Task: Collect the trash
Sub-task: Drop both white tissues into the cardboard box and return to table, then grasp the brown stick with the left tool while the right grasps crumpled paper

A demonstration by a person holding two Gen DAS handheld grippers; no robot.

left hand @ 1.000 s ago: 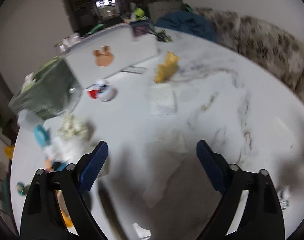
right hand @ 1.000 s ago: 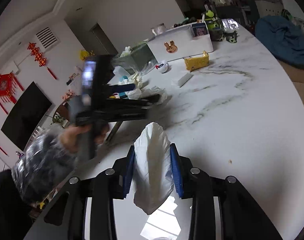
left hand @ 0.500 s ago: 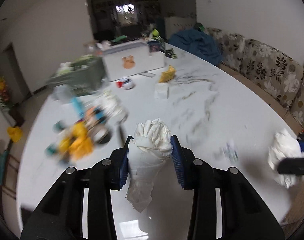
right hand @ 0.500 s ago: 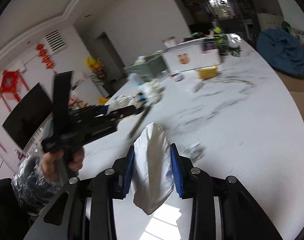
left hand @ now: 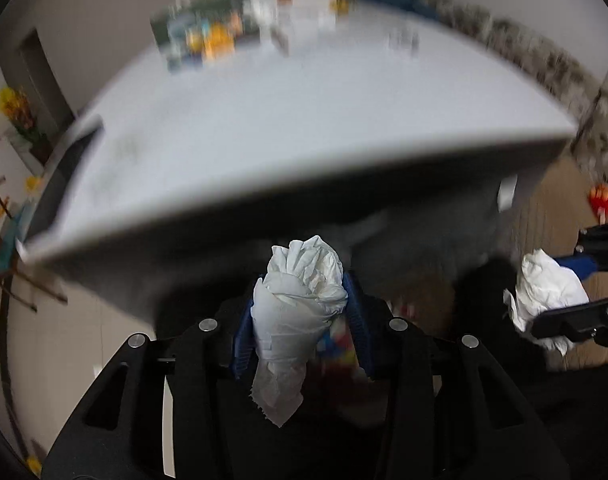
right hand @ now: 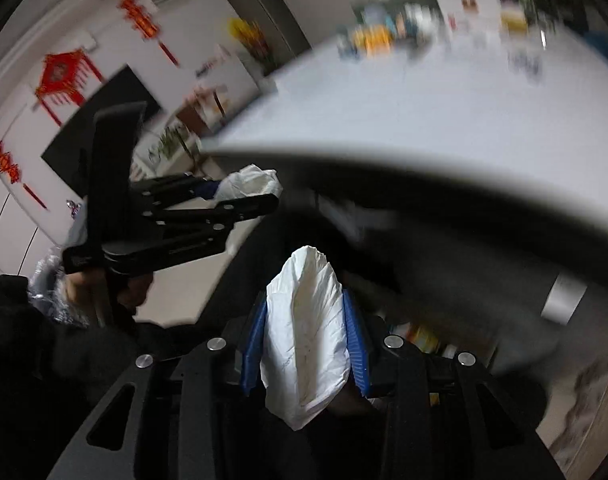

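**White tissue, two wads, carried below table edge**

Left gripper (left hand: 301,320): jaws closed on a crumpled tissue (left hand: 299,304), pinched mid-body, tail hanging loose.
Right gripper (right hand: 306,336): jaws closed on a second wad (right hand: 308,332), held likewise.
Table (left hand: 304,128): above and ahead of both (views blurred).
Bin: not clearly visible; dark space lies beneath the grippers.
Handling note: keep both grips firm until squarely over the receptacle, then release one at a time so loose tails do not snag the pads.
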